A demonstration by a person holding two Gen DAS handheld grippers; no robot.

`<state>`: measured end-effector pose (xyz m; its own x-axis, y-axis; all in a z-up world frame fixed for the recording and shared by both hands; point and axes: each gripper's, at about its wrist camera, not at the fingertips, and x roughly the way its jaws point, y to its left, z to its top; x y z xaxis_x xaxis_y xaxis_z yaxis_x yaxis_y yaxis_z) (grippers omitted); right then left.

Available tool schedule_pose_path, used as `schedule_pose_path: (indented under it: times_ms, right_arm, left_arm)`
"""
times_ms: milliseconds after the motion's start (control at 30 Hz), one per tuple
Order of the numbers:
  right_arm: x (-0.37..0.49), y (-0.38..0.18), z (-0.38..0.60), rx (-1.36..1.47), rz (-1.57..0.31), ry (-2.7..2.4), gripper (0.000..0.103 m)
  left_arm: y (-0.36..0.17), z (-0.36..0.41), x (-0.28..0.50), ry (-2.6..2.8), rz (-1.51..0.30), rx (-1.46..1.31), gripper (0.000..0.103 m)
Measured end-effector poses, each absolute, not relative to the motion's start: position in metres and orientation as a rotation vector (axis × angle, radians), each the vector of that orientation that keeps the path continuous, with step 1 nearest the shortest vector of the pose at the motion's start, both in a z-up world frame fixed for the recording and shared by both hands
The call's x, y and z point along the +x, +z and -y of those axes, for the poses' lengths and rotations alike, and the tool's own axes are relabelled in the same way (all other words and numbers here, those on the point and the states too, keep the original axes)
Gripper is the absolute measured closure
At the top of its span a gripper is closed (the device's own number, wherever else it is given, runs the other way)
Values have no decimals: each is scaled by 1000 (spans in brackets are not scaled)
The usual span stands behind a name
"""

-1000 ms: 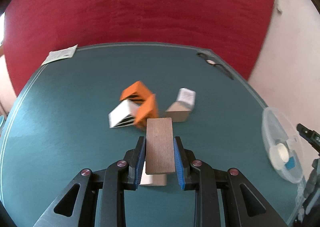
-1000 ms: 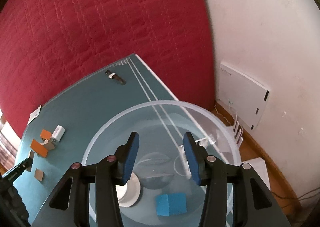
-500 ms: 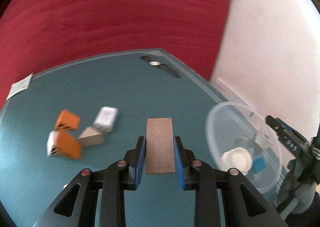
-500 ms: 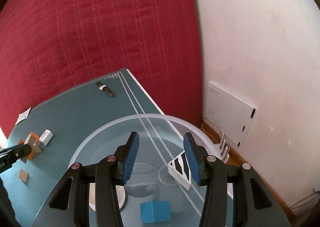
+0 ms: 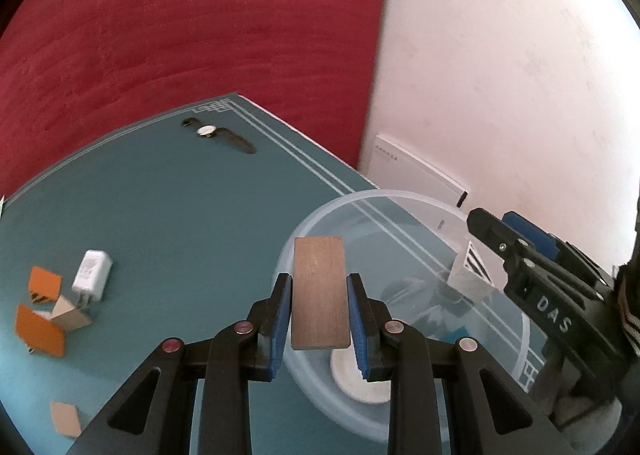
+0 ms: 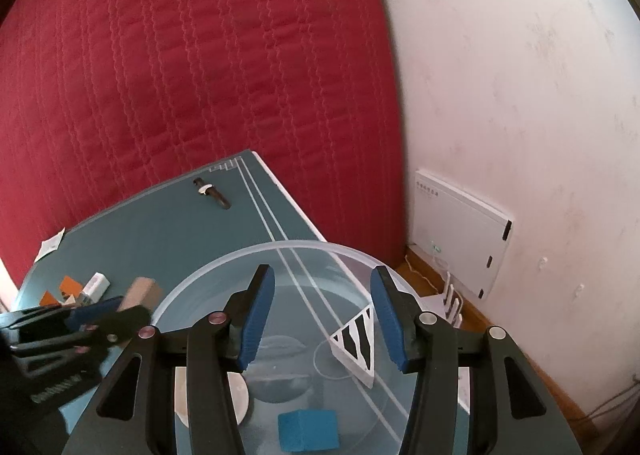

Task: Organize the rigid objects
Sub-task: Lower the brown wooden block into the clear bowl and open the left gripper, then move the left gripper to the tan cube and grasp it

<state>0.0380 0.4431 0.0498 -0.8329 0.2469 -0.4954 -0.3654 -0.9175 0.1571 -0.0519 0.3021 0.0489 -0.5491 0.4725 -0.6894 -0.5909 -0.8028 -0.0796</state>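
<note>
Left wrist view: the left gripper (image 5: 319, 315) has its blue fingers (image 5: 280, 319) closed on a flat wooden block (image 5: 319, 291), which stands on end between them above the near rim of a clear plastic bowl (image 5: 308, 223). The bowl sits at the right edge of the teal worktop (image 5: 180, 223). Inside it lie a white disc (image 5: 352, 379), a blue cube (image 5: 458, 335) and a white wedge with black stripes (image 5: 472, 275). To the left on the worktop are a white charger (image 5: 92, 271), two orange pieces (image 5: 40, 329), a tan wedge (image 5: 68, 315) touching the nearer orange one, and a tan tile (image 5: 66, 417) apart near the bottom edge. A wristwatch (image 5: 218, 135) lies near the far corner.

Right wrist view: the right gripper (image 6: 322, 319) hangs over the bowl (image 6: 360, 255) with its fingers (image 6: 258, 315) spread wide and nothing between them. Below them show the striped wedge (image 6: 356, 343), the blue cube (image 6: 308, 429) and the white disc (image 6: 240, 399). The left gripper (image 6: 120, 311), blurred, reaches in from the left with the block (image 6: 138, 291) at the bowl's rim. A white panel (image 6: 460, 239) leans on the wall beyond.
</note>
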Motion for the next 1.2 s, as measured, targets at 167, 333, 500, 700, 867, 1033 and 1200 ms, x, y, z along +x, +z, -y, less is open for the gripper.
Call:
schedule_pose_path:
  times_ms: [167, 333, 500, 700, 867, 1033, 1200]
  right_arm:
    - [37, 47, -448, -684, -369, 2710, 51]
    - [38, 47, -448, -686, -375, 2712, 51]
    - [39, 47, -442, -700, -349, 2726, 50]
    - [43, 46, -431, -696, -297, 2750, 46]
    - [45, 47, -416, -681, -235, 2779, 45]
    - [46, 49, -402, -667, -194, 2808, 45]
    - [46, 51, -385, -673, -170, 2849, 45]
  left_arm:
    - [48, -303, -52, 2359, -185, -948, 30]
    - [45, -292, -57, 2414, -185, -962, 30]
    - [46, -273, -60, 2478, -166, -991, 14]
    - [48, -250, -61, 2546, -156, -986, 10]
    - [50, -224, -63, 2595, -117, -999, 9]
    - [52, -199, -68, 2653, -81, -1016, 8]
    - [50, -163, -67, 2715, -57, -1047, 7]
